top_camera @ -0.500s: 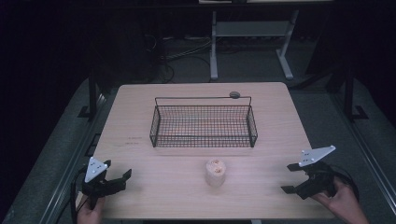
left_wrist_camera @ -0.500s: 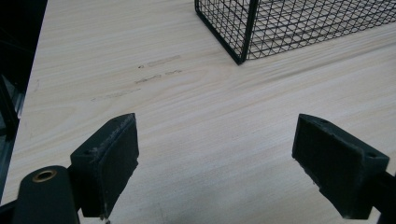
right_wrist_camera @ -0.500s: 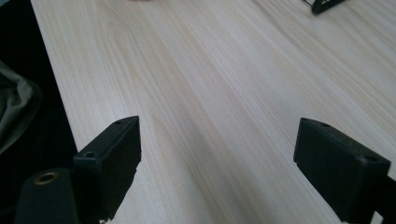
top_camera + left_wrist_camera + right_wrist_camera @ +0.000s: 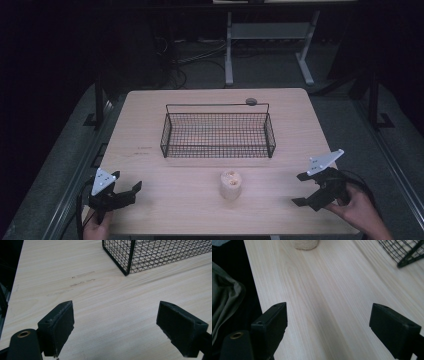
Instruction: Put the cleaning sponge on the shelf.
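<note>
Your left gripper (image 4: 120, 192) and right gripper (image 4: 312, 187) both gape wide with nothing in them, and the little tan cup (image 4: 230, 184) stands upright between them, in front of the wire basket (image 4: 218, 150), a bit nearer your right one.

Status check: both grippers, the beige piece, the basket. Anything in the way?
Left gripper open, right gripper open, both holding nothing. Beige piece upright on table, in front of wire basket. Nothing between them.

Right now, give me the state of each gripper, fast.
Left gripper: open, holding nothing, above bare table.
Right gripper: open, holding nothing, above bare table.
</note>
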